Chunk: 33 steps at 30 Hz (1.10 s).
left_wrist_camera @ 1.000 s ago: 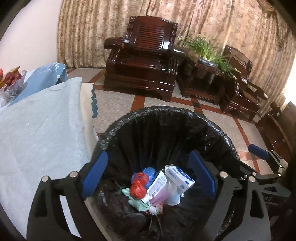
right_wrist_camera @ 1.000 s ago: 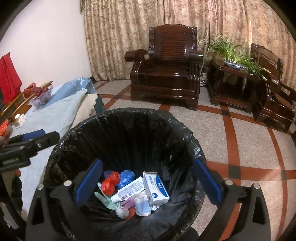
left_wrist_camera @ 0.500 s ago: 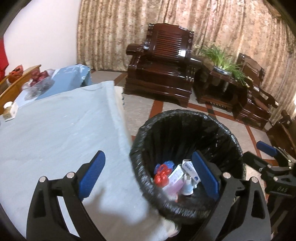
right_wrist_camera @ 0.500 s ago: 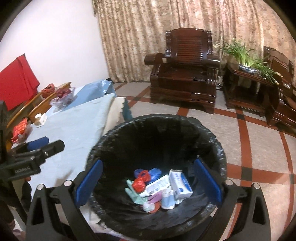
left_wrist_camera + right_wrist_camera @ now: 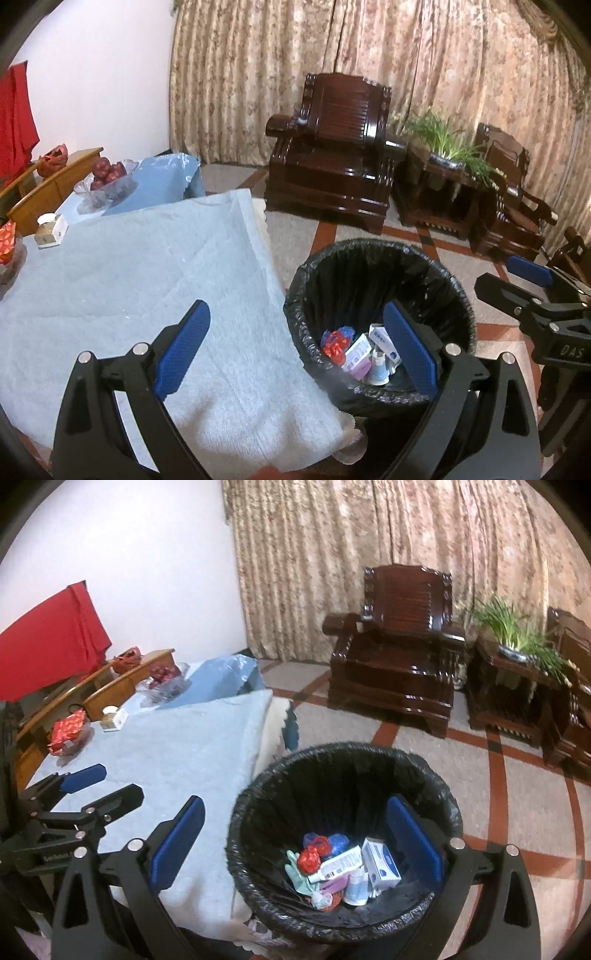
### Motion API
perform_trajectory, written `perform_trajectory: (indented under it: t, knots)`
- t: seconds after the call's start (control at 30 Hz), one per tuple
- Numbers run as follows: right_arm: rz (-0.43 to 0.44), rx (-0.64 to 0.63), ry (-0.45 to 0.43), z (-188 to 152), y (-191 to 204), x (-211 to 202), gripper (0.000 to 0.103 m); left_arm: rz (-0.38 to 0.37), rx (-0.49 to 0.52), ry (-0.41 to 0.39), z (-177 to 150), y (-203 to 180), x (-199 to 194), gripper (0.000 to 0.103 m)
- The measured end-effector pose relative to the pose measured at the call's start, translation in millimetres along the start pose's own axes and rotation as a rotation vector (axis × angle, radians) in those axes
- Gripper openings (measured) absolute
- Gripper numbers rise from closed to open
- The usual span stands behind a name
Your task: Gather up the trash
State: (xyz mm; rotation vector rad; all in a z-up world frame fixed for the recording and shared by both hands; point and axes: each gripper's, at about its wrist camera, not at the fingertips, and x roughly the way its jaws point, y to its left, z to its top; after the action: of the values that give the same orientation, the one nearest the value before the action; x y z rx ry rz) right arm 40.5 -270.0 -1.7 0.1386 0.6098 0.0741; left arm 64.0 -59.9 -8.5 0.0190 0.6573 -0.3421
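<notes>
A round bin with a black liner [image 5: 380,258] [image 5: 343,760] stands on the floor beside the table. Inside lie a white and blue box [image 5: 382,864] [image 5: 384,341], a red crumpled wrapper [image 5: 309,860] [image 5: 334,345], a white tube [image 5: 338,864], a green glove [image 5: 297,871] and blue wrappers [image 5: 338,842]. My left gripper [image 5: 297,350] is open and empty, straddling the table edge and the bin's left rim. My right gripper [image 5: 295,843] is open and empty above the bin. Each gripper shows in the other's view: the right one [image 5: 532,291], the left one [image 5: 88,786].
The table carries a light blue cloth [image 5: 147,266] [image 5: 177,753]. At its far end sit a bag of red fruit [image 5: 107,177], a small box [image 5: 50,230] and a red packet [image 5: 68,731]. Dark wooden armchairs [image 5: 332,147] [image 5: 399,657] and a plant stand [image 5: 513,672] line the curtain.
Both grippers have pulled back and up from the bin, swinging left. The table cloth now fills far more of both views. The trash lies unchanged in the bin.
</notes>
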Motion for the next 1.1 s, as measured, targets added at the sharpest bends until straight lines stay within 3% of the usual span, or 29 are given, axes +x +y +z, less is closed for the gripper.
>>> perform_trajectory:
  t: [0.4, 1.1]
  knots:
    - [0.018, -0.039, -0.051, 9, 17, -22, 0.097, 0.018, -0.027, -0.088, 6, 1, -40, 0.092]
    - [0.020, -0.035, -0.050, 8, 17, -23, 0.097, 0.026, -0.034, -0.100, 6, 3, -44, 0.092]
